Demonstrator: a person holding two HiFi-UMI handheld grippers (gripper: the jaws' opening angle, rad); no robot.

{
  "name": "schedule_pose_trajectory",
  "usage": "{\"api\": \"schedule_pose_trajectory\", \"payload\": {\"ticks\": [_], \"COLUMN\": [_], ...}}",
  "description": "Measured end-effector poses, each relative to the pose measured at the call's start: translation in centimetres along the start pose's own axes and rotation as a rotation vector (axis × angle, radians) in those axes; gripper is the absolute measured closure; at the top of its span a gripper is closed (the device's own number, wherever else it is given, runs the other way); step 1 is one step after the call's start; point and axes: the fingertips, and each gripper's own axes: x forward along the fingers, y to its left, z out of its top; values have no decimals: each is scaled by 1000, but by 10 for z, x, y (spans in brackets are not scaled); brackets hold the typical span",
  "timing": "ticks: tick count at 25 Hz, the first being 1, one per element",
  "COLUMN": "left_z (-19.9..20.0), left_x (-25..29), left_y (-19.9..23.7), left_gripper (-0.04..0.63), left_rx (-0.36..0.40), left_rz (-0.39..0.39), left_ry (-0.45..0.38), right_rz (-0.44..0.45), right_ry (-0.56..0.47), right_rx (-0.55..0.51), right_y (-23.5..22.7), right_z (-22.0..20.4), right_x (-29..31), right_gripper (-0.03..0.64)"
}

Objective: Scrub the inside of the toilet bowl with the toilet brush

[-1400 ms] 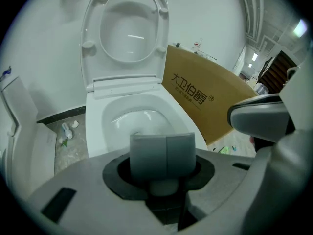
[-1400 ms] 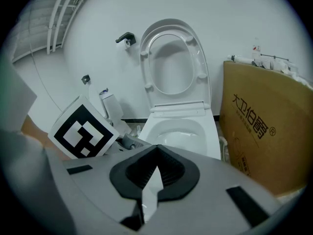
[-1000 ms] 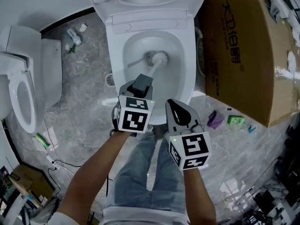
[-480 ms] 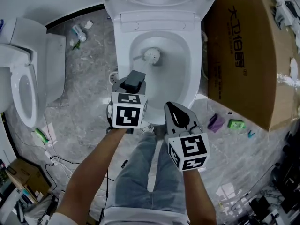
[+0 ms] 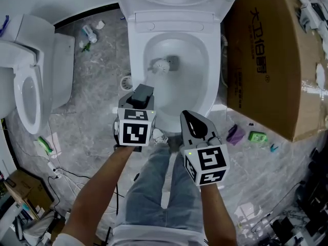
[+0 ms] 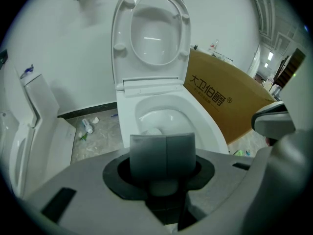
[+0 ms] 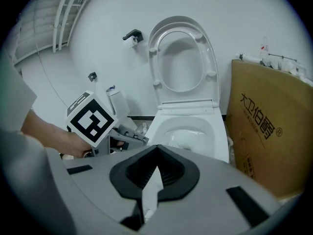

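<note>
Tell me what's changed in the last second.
The head of the brush swept from right of the middle of the bowl over to its left wall. The left gripper, shut on it, shifted left with it. Nothing was taken hold of or let go. The right gripper stayed shut and empty.

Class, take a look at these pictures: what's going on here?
A person stands over the toilet bowl, seat raised, a claw in each hand. The left claw is shut on the handle of the toilet brush; its white head sits low in the bowl, just left of the drain. The right claw is shut on nothing, held by the bowl's front rim.
</note>
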Motion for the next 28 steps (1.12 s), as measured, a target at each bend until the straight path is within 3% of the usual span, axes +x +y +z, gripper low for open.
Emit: {"api": "schedule_pose_trajectory", "payload": {"ticks": [15, 28], "left_z": [-55, -42], "left_x": [-12, 8], "left_y": [-45, -81], "left_gripper": [443, 443], "left_rx": [15, 38], "left_rz": [-62, -120], "left_ry": [52, 24], "right_rz": [-7, -32], "right_ry": [-21, -18], "right_rx": [8, 22], "right_y": [-1, -15], "right_z": [-9, -19], "right_x": [-18, -26], "right_gripper": [616, 616]}}
